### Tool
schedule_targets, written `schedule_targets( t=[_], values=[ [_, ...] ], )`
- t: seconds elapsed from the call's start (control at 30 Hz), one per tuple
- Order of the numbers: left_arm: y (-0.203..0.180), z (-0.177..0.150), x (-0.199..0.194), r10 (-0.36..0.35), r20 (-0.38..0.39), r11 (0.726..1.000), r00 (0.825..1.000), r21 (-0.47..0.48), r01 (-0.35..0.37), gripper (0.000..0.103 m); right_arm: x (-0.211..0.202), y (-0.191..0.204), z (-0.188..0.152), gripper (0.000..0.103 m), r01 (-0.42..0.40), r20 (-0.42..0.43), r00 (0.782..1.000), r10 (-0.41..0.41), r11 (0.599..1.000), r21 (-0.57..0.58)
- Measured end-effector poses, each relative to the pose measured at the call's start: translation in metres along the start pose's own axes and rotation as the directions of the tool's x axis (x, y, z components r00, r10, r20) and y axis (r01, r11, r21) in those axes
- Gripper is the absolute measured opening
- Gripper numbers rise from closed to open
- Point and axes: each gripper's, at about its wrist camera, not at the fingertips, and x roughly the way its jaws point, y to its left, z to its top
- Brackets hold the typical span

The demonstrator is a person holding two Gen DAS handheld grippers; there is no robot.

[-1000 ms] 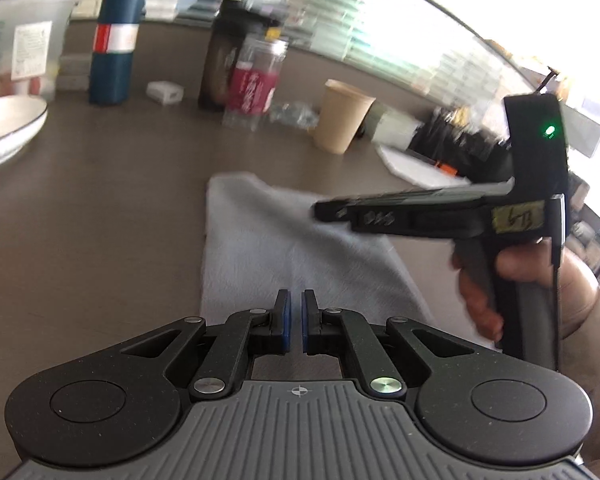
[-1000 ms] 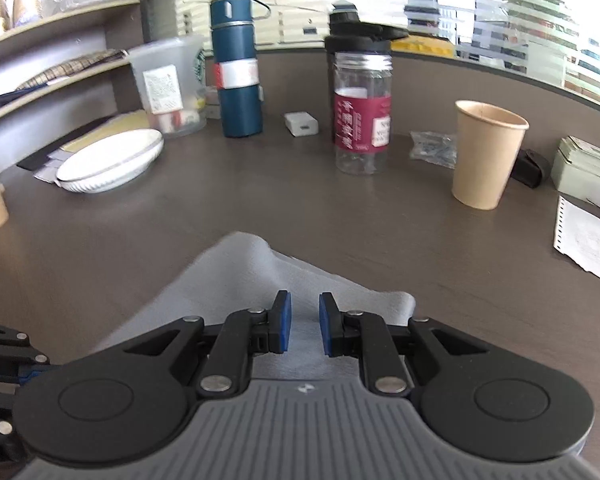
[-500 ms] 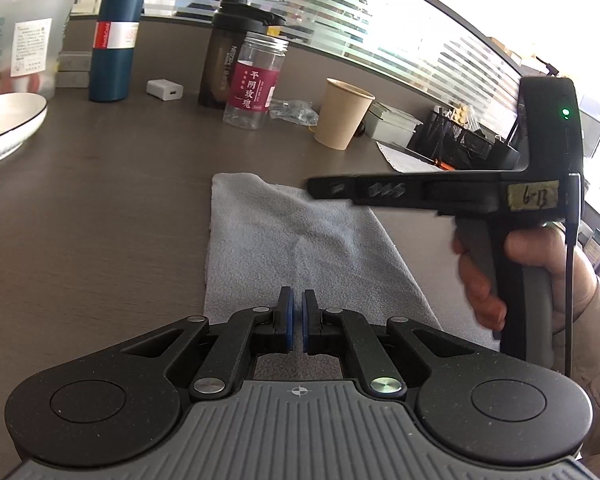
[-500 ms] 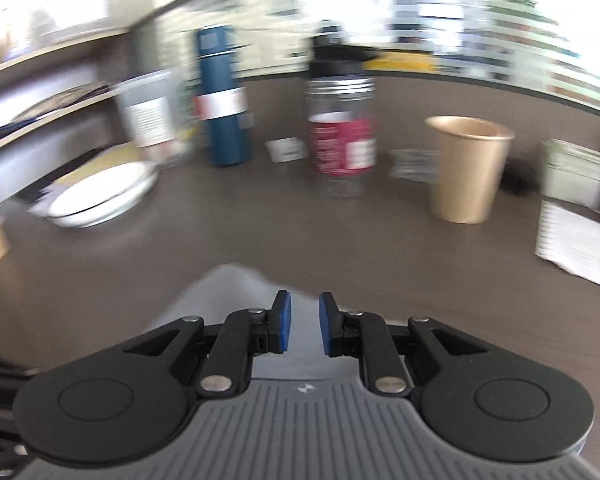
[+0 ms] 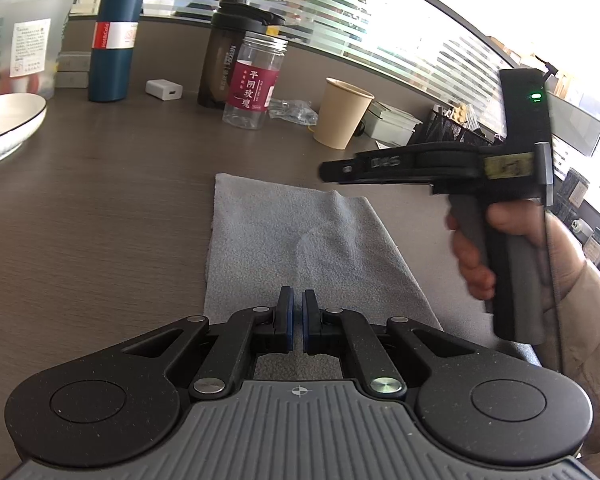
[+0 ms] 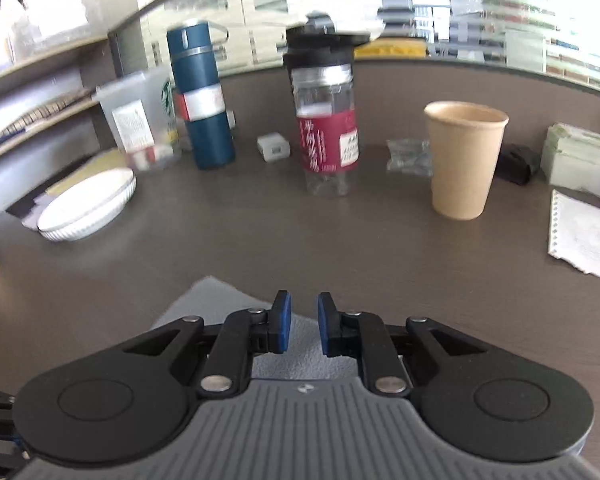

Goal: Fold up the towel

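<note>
A grey towel [image 5: 300,248] lies folded into a long strip on the brown table [image 5: 100,220]. My left gripper [image 5: 297,312] hovers over the strip's near end, shut, with nothing between its blue pads. My right gripper [image 5: 328,168], held by a hand [image 5: 476,248], hangs level above the towel's far right edge. In the right wrist view the right gripper [image 6: 303,320] stands slightly open with an empty gap, and only a corner of the towel [image 6: 220,300] shows under it.
Along the back stand a blue flask [image 5: 116,32], a clear bottle with a red label [image 5: 256,84], a paper cup [image 5: 340,114] and a plastic cup [image 5: 24,40]. A white bowl [image 5: 4,124] sits at the left and a paper sheet [image 6: 584,236] at the right.
The right gripper has risen a little above the towel and rolled slightly, so less of the towel shows in its view. The left gripper has stayed where it was.
</note>
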Motion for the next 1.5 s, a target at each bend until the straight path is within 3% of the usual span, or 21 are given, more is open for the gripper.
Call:
schedule_targets(
  t=[0.23,0.3,0.5,0.6,0.73,0.9,1.27,1.5],
  values=[
    [-0.001,0.001,0.0,0.003,-0.001,1.0,1.0,0.007,-0.003,0.007,-0.024,0.023,-0.026,0.02,-0.15,-0.086,0.986,0.145,0.987,-0.051],
    [-0.001,0.001,0.0,0.003,-0.002,1.0,1.0,0.007,-0.003,0.007,-0.025,0.024,-0.034,0.02,-0.125,-0.084,0.989,0.118,0.989,-0.076],
    [-0.001,0.002,-0.001,0.003,-0.002,1.0,1.0,0.01,-0.003,0.007,-0.029,-0.013,-0.029,0.019,0.002,-0.048,0.999,-0.002,1.0,0.003],
    [-0.002,0.002,-0.001,0.005,0.001,1.0,1.0,0.012,-0.005,0.007,-0.032,-0.021,-0.027,0.02,0.025,-0.034,0.999,-0.024,0.999,0.037],
    [-0.01,0.003,-0.003,-0.005,0.016,1.0,1.0,0.024,0.005,0.008,-0.04,-0.011,-0.029,0.02,-0.043,-0.014,0.999,0.044,0.998,0.034],
    [-0.03,-0.001,-0.001,-0.062,0.0,0.995,0.998,0.078,0.062,0.012,-0.044,0.008,-0.038,0.019,-0.087,-0.049,0.995,0.085,0.995,-0.048],
    [-0.041,-0.01,-0.002,-0.065,-0.021,0.992,0.998,0.11,0.067,0.012,-0.069,-0.007,-0.055,0.02,-0.024,-0.047,0.999,0.023,0.999,-0.03],
    [-0.063,-0.015,-0.005,-0.106,-0.034,0.98,0.994,0.165,0.111,0.012,-0.084,0.01,-0.058,0.02,-0.088,-0.024,0.996,0.087,0.995,-0.051]
  ],
)
